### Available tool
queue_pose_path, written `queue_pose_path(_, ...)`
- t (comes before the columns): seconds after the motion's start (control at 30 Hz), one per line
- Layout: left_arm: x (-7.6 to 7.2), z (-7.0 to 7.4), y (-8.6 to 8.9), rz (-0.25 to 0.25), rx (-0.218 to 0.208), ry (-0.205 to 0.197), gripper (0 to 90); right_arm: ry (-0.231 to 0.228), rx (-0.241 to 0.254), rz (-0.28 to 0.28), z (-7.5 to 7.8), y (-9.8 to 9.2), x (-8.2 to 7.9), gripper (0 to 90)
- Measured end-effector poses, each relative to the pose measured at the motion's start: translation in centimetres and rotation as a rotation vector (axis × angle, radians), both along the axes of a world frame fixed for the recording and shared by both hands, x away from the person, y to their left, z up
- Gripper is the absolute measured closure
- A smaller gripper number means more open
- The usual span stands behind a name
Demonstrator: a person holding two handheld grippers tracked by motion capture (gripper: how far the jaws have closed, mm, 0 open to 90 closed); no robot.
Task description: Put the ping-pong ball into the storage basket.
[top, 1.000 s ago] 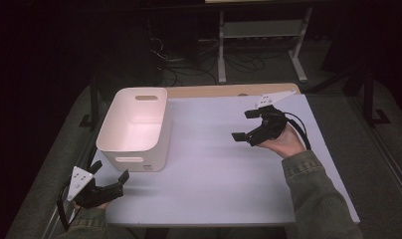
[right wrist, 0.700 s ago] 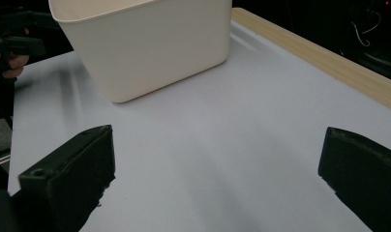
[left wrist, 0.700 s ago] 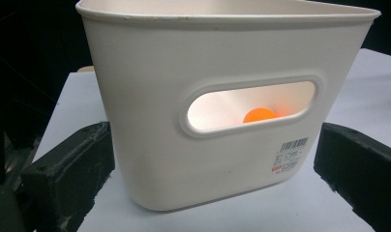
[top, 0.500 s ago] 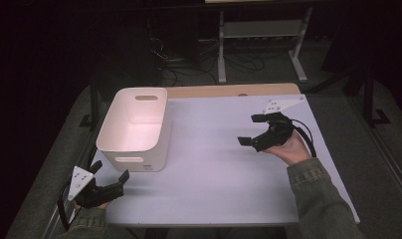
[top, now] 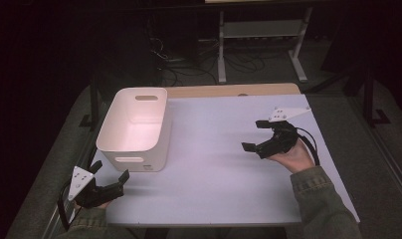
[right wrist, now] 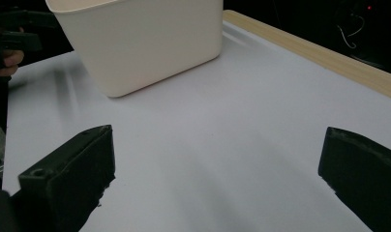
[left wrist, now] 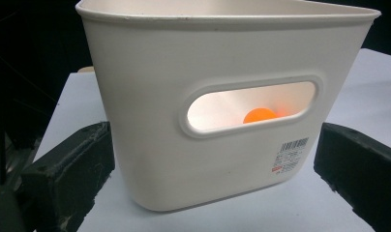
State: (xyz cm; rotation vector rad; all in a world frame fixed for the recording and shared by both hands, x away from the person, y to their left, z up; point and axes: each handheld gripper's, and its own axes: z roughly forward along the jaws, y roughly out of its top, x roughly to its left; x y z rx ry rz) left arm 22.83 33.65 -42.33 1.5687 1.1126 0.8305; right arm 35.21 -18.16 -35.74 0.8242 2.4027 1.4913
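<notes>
A white plastic bin stands on the left half of the pale table. Through the handle slot in its near wall, in the left gripper view, an orange ball shows inside the bin. My left gripper is open just in front of the bin's near end, near the table's front left corner, holding nothing. My right gripper hovers open over the right side of the table, jaws pointing left toward the bin, nothing between them.
A wooden strip runs along the table's far edge. Beyond it in the dark stand a metal shelf frame and cables on the floor. In the right gripper view the other hand and gripper show far left.
The right gripper has moved toward me and slightly down the table. The left gripper has stayed in place by the bin.
</notes>
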Motion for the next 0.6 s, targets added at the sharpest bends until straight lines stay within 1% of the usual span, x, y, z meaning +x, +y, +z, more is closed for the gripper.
queue_pose_path(0.2,0.0,0.0,0.0,0.000,-0.001,0.000,0.2,0.006,0.008,-0.026,-1.0,-0.7,-0.5,0.0)
queue_pose_path(0.33,0.0,0.0,0.0,-0.002,-0.001,-0.001,0.2,0.001,0.011,-0.042,-1.4,-1.1,-0.7,0.0)
queue_pose_path(0.4,0.0,0.0,0.0,-0.003,-0.001,0.000,0.2,0.010,0.011,-0.057,-1.8,-1.5,-0.9,0.0)
queue_pose_path(0.6,0.0,0.0,0.0,-0.004,-0.002,0.000,0.2,0.011,0.018,-0.082,-2.4,-2.1,-1.2,0.0)
